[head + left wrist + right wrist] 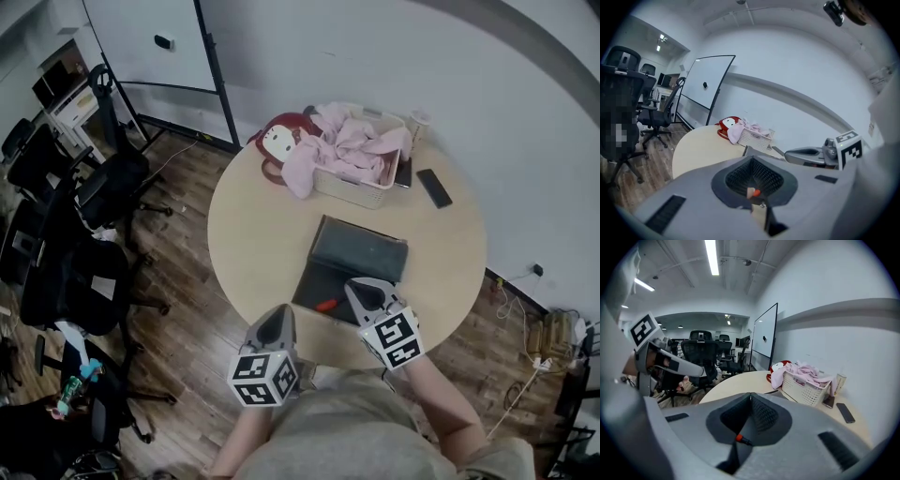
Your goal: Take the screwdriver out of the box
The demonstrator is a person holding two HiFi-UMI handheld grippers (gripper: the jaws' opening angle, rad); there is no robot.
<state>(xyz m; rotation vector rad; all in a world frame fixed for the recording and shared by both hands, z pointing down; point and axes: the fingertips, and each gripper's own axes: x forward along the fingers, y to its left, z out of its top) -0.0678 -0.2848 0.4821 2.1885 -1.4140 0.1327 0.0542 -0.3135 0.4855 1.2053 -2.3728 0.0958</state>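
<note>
The round table (pixel 253 225) carries a dark box (pixel 360 249) lying open, its lid laid back toward the middle and its tray close to the near edge, right in front of the person. The screwdriver (pixel 326 305), with its orange handle, lies in that tray, not lifted out.

The left gripper (pixel 284 309) hovers at the near edge, just left of the box. Its jaws are pressed together with nothing clamped, and its own view shows only a bit of orange handle (pixel 754 192) through the gap below the pads. The right gripper (pixel 354 284) sits over the tray's right side, just beside the screwdriver. Its jaws are likewise closed on nothing, with the orange handle end and dark shaft (pixel 739 438) visible beyond them. The screwdriver lies between the two grippers, and I see neither touching it.

At the far edge stands a white basket (pixel 367 192) heaped with pink cloth (pixel 347 145). A red plush toy (pixel 279 139) leans against the basket's left side. A black phone (pixel 434 187) lies flat toward the right edge, near the basket, and a paper cup (pixel 417 122) stands behind it. Black office chairs (pixel 89 272) crowd the wooden floor to the left of the table.
</note>
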